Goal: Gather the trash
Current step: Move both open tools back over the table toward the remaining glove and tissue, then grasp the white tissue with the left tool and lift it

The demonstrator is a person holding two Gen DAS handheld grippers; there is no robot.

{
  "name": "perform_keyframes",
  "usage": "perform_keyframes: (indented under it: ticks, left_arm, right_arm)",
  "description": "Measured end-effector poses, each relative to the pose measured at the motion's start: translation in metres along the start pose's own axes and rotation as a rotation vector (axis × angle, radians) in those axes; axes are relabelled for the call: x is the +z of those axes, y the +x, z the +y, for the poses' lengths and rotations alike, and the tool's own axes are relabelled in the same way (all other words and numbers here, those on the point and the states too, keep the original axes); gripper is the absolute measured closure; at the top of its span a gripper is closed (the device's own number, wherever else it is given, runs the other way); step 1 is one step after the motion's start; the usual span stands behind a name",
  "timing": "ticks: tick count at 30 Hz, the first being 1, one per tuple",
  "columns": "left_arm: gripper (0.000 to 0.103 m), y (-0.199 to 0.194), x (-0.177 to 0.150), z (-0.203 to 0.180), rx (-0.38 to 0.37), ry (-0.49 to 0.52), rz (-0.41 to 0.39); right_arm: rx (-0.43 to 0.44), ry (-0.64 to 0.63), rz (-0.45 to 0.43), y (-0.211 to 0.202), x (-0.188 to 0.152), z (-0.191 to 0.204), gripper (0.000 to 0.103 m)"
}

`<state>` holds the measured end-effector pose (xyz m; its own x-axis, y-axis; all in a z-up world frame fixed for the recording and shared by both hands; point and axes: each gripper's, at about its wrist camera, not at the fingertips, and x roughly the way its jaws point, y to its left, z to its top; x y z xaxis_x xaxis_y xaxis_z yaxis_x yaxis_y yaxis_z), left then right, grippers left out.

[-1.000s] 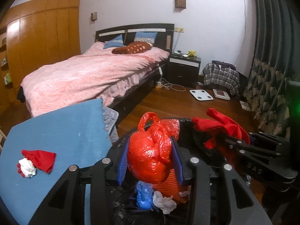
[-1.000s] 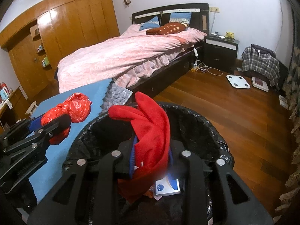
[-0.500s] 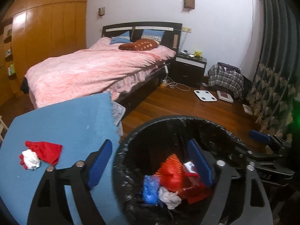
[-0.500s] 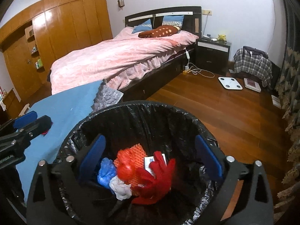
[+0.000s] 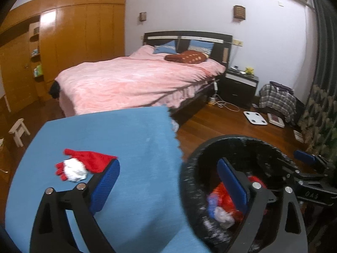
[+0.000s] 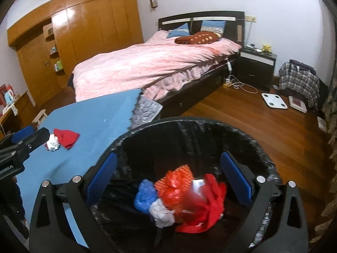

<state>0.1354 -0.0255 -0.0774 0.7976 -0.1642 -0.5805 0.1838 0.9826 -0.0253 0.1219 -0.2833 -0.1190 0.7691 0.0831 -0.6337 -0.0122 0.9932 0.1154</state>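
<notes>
red glove (image 5: pixel 90 160) beyond left hand-held gripper (image 5: pixel 168 181), apart

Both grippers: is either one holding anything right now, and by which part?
Nothing is held. The left gripper, jaws opening, has nothing between them; the right gripper stands open above the trash bin.

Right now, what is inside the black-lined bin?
The bin holds a red plastic bag, red cloth, a blue wad and a white wad; anything beneath them is covered.

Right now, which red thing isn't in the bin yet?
The red glove on the blue cloth, beside a white wad; the other red things lie inside the bin.
</notes>
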Motion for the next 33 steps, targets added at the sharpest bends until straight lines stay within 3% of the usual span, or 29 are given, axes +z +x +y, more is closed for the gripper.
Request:
perform_keyframes:
  ticks: [17,33]
  left_arm:
    - [0.011,-0.002,-0.017,0.122,0.245,-0.114,-0.015]
    - [0.029,0.08,-0.036,0.188,0.27,-0.175,0.101]
  right_arm:
    - [0.151,-0.105,-0.001,0.048,0.028,0.119,0.007]
    - [0.184,-0.174,0.07,0.122,0.034,0.197,0.007]
